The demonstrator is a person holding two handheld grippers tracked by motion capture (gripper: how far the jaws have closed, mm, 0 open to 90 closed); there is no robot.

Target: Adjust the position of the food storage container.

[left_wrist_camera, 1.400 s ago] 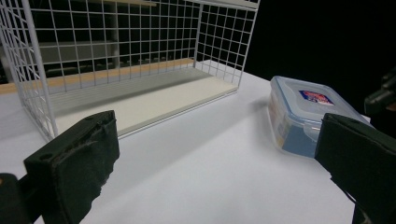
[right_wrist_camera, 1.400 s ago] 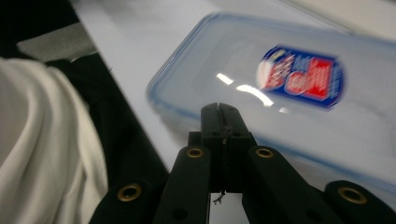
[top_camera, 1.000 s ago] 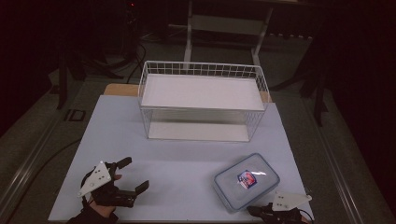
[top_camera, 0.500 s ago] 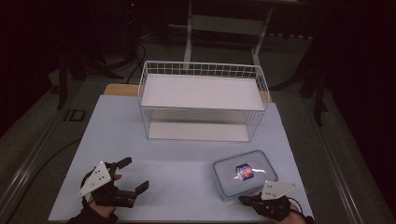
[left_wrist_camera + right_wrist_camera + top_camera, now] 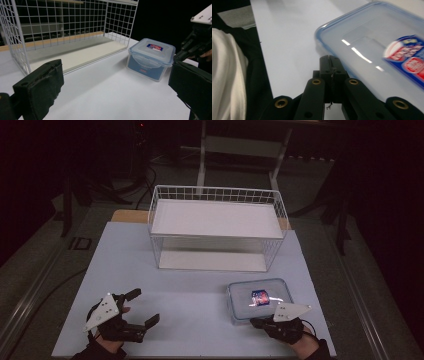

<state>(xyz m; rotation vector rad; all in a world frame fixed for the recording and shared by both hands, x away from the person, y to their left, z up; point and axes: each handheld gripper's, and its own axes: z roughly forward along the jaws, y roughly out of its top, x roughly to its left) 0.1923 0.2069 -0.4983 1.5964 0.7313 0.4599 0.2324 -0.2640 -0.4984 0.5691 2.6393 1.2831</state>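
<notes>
Overhead, the table [image 5: 200,270] carries a wire basket [image 5: 216,227] at 12 o'clock and a lidded box [image 5: 260,297] at about 4 o'clock, near the right edge. The left gripper [image 5: 137,307] sits at 7 o'clock with its jaws spread wide and nothing between them. The right gripper [image 5: 257,322] sits at 5 o'clock, its tip at the box's near edge; whether it touches cannot be told from above.

Its own camera settles the jaws: the right gripper [image 5: 331,67] has them pressed together, the closed tip just under the lid's near corner, with a white sleeve [image 5: 227,75] at 9 o'clock. The box [image 5: 377,50] is blurred there, a red and blue label [image 5: 409,60] on its clear lid.

From the left gripper view, the box [image 5: 150,58] shows its side walls and a front latch, and the basket [image 5: 62,32] shows a pale board as its floor. The other gripper [image 5: 197,42] hangs at 3 o'clock beside the box.

Bare tabletop lies between the two grippers and between box and basket. The box's right side is close to the table edge.
</notes>
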